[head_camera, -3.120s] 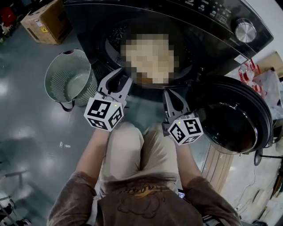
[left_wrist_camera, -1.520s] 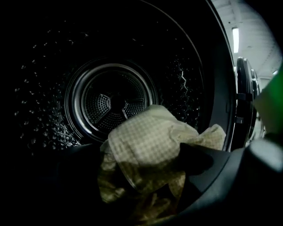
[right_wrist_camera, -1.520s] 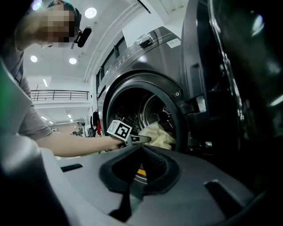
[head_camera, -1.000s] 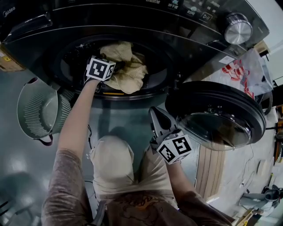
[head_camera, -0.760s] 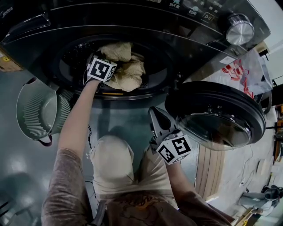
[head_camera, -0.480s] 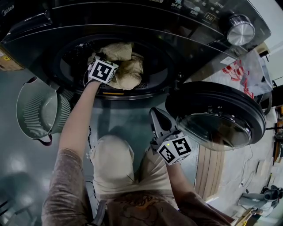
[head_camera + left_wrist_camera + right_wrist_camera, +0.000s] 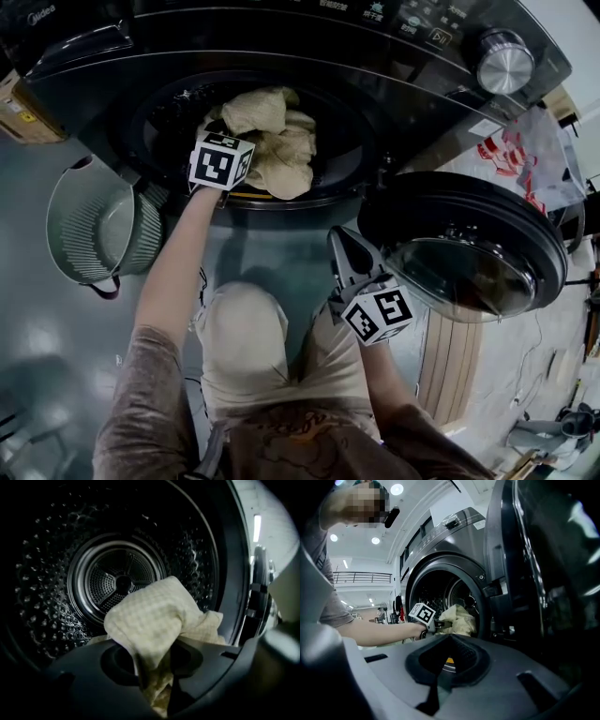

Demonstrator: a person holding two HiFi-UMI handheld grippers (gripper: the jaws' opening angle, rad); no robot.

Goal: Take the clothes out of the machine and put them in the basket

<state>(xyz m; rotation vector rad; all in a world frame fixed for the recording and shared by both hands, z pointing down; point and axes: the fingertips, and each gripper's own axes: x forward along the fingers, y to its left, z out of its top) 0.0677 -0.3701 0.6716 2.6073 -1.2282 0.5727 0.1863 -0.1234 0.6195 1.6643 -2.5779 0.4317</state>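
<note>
At the mouth of the machine [image 7: 112, 66], the left gripper [image 7: 152, 670] has just been closing its jaws and now pinches the beige cloth [image 7: 154, 620], so it looks ready to haul toward the basket [image 7: 70, 248]. The right gripper [image 7: 345, 253] hangs closed and empty.

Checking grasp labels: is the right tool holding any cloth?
No: the right tool has its jaws shut on nothing, and the beige cloth sits over in the drum mouth.

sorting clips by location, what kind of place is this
Likely a laundry setup in a large hall, not a home: front-loading washing machine, laundry basket on glossy floor, railed mezzanine beyond.
</note>
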